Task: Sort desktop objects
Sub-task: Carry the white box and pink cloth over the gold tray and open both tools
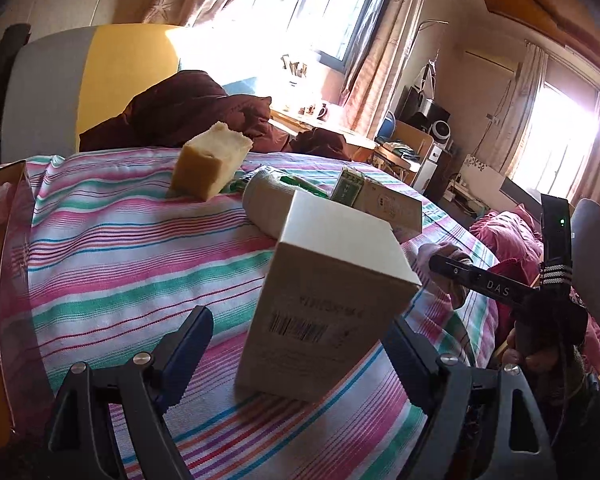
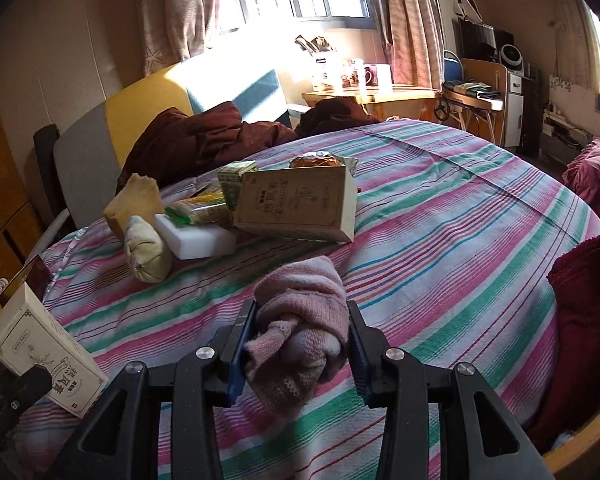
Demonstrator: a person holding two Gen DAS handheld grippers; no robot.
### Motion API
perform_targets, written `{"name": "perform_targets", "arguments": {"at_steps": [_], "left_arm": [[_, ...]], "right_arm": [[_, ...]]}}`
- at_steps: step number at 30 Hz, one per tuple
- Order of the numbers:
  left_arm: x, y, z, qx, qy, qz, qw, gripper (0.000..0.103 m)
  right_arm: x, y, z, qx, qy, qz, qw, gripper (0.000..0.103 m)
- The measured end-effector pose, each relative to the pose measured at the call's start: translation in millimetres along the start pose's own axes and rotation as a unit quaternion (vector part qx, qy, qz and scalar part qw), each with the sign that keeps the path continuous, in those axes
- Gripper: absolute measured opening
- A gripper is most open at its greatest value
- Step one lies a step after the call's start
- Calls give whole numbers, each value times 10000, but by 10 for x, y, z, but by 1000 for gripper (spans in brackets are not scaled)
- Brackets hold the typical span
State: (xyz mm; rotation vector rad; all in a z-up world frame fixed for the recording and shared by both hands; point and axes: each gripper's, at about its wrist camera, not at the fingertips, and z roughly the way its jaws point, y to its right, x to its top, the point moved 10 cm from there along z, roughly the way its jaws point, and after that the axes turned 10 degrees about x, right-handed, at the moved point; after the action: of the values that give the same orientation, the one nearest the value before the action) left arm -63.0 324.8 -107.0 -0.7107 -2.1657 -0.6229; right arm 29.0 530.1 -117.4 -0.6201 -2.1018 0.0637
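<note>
Pink rolled sock (image 2: pixel 300 320) is clamped by the right gripper (image 2: pixel 300 354), to be carried off next, while the open left gripper (image 1: pixel 300 356) straddles a box (image 1: pixel 324 300).

Black left gripper (image 1: pixel 296 356) and right gripper (image 2: pixel 298 350): blue finger pads (image 2: pixel 236 354), silver pivot screws (image 2: pixel 205 352)

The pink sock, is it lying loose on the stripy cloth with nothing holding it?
No, the right gripper has the pink sock squeezed between its two blue-padded fingers.
</note>
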Motion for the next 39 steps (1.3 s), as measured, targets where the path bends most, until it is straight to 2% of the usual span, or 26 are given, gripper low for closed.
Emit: {"name": "perform_targets", "arguments": {"at_steps": [1,3,10,19,24,31,35,39], "left_arm": [[8,-11,14,14,-4,3,10000,85],[-6,-27,40,-10,-55,-28,10000,72],[-12,38,42,55,-34,181,9998,57],[29,63,-151,85,85,266,9996,57],[121,-78,-425,379,238,245,9987,57],[227,-595,-918,793,471,-230,9955,57],[259,-1008,-1206,1181,621,-497,9898,57],[197,-1552,-1366,1599,539,-904,9815,57]], "right_arm": [[-7,-48,-1,29,4,-49,10000,43],[-22,-139,-5,86,13,-142,9999,43],[-97,-396,16,313,-41,-350,9989,43],[-133,-688,2,619,-64,-560,9965,43],[-132,-1004,-28,1028,-50,-704,9922,43],[-181,-1765,-84,1817,-136,-1208,9758,43],[-208,-2319,-131,2357,-185,-1554,9592,43],[-280,-2868,-127,2832,-337,-1905,9393,43]]}}
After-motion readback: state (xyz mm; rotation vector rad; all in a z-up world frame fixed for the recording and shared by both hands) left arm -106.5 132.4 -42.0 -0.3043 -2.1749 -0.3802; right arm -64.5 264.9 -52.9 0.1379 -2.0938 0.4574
